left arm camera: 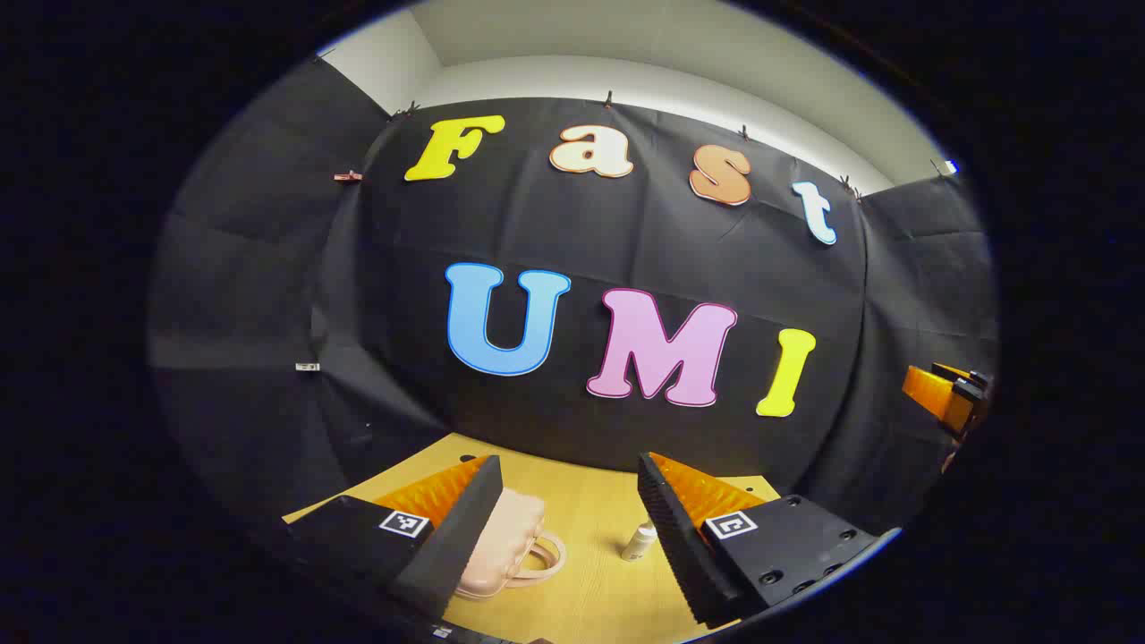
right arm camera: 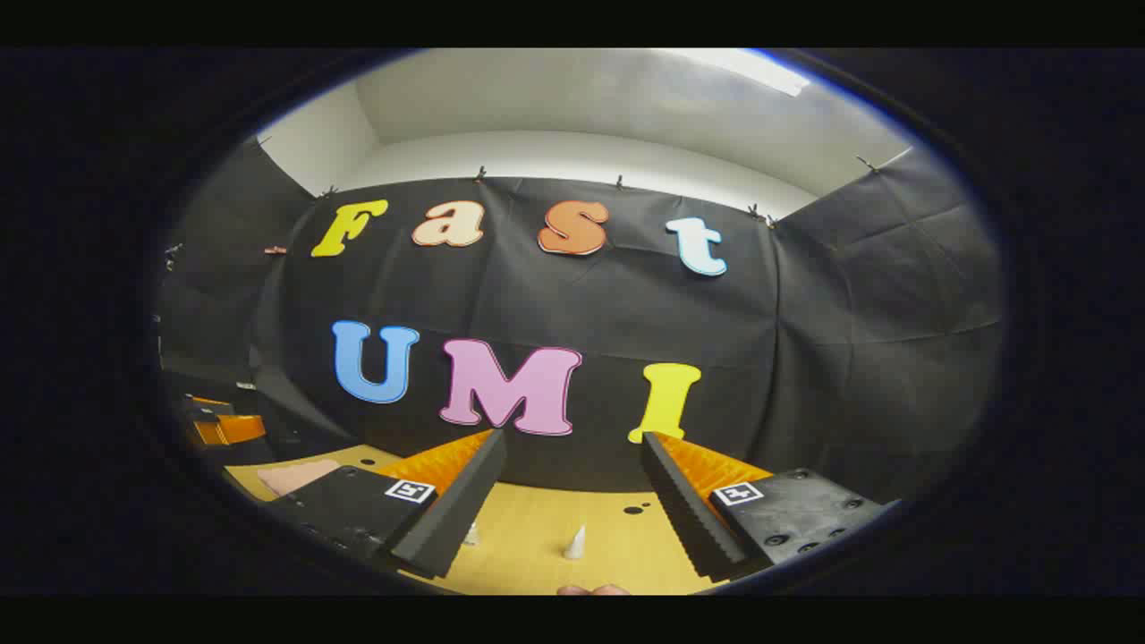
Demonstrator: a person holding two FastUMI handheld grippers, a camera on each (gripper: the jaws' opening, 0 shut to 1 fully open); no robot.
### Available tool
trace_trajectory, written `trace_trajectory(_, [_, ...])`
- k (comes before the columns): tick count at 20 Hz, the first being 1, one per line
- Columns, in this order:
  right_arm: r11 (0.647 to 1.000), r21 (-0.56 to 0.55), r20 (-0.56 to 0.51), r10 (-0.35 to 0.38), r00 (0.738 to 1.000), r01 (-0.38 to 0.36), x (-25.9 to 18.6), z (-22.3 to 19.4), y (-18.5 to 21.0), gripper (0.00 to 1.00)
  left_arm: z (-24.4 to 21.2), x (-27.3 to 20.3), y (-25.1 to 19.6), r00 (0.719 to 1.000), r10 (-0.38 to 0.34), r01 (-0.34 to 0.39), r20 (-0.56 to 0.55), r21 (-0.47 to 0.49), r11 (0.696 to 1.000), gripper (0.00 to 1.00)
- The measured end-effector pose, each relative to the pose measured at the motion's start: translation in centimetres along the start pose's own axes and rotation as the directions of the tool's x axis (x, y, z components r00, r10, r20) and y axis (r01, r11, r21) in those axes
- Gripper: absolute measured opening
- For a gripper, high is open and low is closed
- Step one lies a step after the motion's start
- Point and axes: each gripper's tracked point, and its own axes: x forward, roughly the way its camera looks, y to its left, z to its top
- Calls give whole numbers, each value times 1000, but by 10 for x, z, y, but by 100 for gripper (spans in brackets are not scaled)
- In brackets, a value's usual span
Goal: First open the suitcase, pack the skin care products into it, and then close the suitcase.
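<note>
In the left gripper view, a small pale pink suitcase [left arm camera: 508,546] with a loop handle lies shut on the wooden table [left arm camera: 586,510], partly behind my left finger. A little white bottle [left arm camera: 640,540] stands to its right. My left gripper [left arm camera: 568,528] is open above both, holding nothing. In the right gripper view, my right gripper [right arm camera: 572,501] is open over the table [right arm camera: 555,523], with two small white pointed caps [right arm camera: 575,542] between and below its fingers. The pink suitcase [right arm camera: 295,476] peeks out at the left.
The other gripper [left arm camera: 948,394] shows at the right edge of the left gripper view, and at the left edge [right arm camera: 219,427] of the right gripper view. Black cloth walls close the booth behind the table. A fingertip [right arm camera: 592,589] shows at the bottom edge.
</note>
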Motion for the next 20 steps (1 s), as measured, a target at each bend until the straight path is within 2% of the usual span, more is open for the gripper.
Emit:
trace_trajectory(4, [999, 35, 9, -9, 1000, 9, -8, 5, 9, 96, -4, -1, -4, 1000, -29, 29, -1, 25, 999, 96])
trace_trajectory(7, [1000, -23, -1, -6, 1000, 6, -9, 0, 11, 98, -7, -10, -14, 997, -80, 80, -3, 2, 997, 96])
trace_trajectory(16, [999, 7, -4, 37, 999, -37, -16, 0, 41, 97, -7, -31, 6, 998, -67, 67, 7, 27, 997, 96])
trace_trajectory(20, [1000, 11, -9, 27, 1000, -27, -20, -1, 38, 96, -13, -30, 10, 998, -69, 69, -9, 23, 997, 96])
